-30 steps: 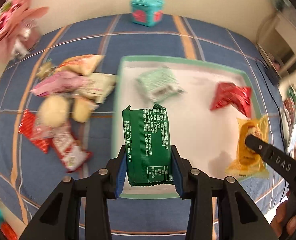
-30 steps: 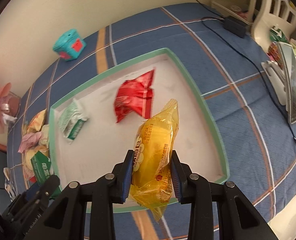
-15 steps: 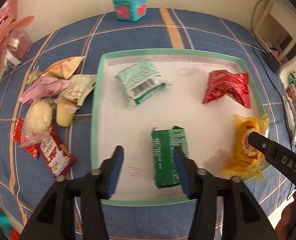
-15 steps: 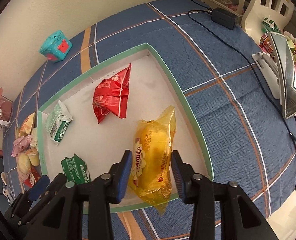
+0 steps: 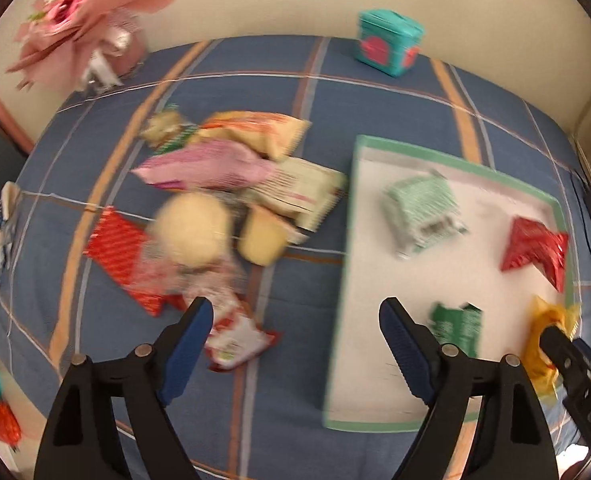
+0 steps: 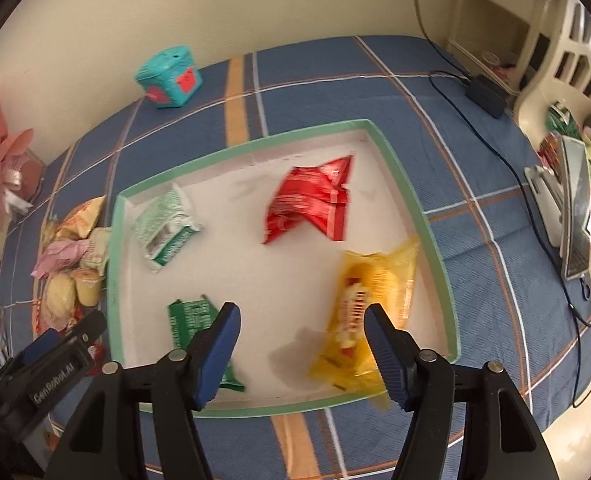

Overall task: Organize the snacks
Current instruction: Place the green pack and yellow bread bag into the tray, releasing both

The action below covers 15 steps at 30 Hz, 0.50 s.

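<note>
A white tray with a green rim [image 5: 345, 280] [image 6: 411, 196] lies on the blue checked cloth. Inside it are a light green packet [image 5: 423, 212] [image 6: 163, 228], a red packet [image 5: 535, 248] [image 6: 311, 200], a dark green packet [image 5: 457, 326] [image 6: 191, 316] and a yellow packet [image 5: 543, 332] [image 6: 367, 300]. My left gripper [image 5: 295, 312] hangs over bare cloth between the tray and a pile of loose snacks [image 5: 223, 208] [image 6: 71, 252]. Its jaws are opening, with nothing between them. My right gripper [image 6: 303, 312] is over the tray's near part. Its jaws are opening too, and the yellow packet lies free by the right finger.
A teal cube box [image 5: 387, 40] [image 6: 169, 76] stands at the far edge near the wall. A pink bouquet [image 5: 83, 24] sits at the far left. A black cable and adapter [image 6: 485, 94] cross the cloth on the right, beside a white shelf [image 6: 567, 60].
Both grippers have opened and let go: the dark green and yellow packets now lie in the tray. The left gripper has swung left toward the snack pile; the right has drawn back slightly.
</note>
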Each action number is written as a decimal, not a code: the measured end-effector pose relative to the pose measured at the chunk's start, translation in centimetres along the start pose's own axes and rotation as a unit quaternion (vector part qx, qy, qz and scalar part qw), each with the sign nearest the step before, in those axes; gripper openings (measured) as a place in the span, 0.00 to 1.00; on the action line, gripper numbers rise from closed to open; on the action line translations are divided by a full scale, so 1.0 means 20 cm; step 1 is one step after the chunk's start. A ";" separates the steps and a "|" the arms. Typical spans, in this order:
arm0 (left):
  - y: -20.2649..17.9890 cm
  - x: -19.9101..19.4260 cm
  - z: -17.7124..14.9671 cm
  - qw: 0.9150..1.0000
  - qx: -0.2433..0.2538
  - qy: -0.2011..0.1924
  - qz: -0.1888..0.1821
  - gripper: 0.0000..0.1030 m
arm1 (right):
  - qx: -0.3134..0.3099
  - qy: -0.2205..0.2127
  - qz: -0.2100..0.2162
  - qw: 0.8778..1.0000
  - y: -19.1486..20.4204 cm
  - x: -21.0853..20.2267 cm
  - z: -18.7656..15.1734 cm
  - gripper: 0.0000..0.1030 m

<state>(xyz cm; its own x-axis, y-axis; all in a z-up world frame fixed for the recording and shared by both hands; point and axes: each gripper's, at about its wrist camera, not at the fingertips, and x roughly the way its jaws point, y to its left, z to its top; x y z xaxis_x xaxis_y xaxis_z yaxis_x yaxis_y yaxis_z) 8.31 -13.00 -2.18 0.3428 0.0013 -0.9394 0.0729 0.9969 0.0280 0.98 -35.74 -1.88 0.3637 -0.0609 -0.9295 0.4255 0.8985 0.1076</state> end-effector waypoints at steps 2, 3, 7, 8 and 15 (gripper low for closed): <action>0.07 0.01 0.02 1.000 -0.011 -0.005 0.011 0.88 | -0.010 0.000 0.011 1.000 0.06 0.01 -0.01 0.74; 0.10 0.02 0.03 1.000 -0.018 -0.007 0.016 0.94 | -0.015 0.002 0.018 1.000 0.09 0.01 -0.02 0.76; 0.26 0.04 0.04 0.998 -0.054 -0.011 0.025 0.95 | -0.035 0.009 0.035 0.999 0.21 0.05 -0.05 0.85; 0.28 0.05 0.04 0.998 -0.059 -0.012 0.027 0.95 | -0.040 0.009 0.038 0.998 0.24 0.06 -0.06 0.89; 0.51 0.08 0.05 0.994 -0.102 -0.018 0.042 0.99 | -0.060 0.012 0.061 0.996 0.42 0.11 -0.09 0.99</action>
<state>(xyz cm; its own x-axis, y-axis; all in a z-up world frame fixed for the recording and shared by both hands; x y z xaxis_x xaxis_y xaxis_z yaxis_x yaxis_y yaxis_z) 10.48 -2.93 -3.16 0.3737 0.0857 -0.9236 -0.1470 0.9886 0.0323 3.93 -27.63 -3.70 0.3860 0.0609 -0.9205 0.2767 0.9443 0.1785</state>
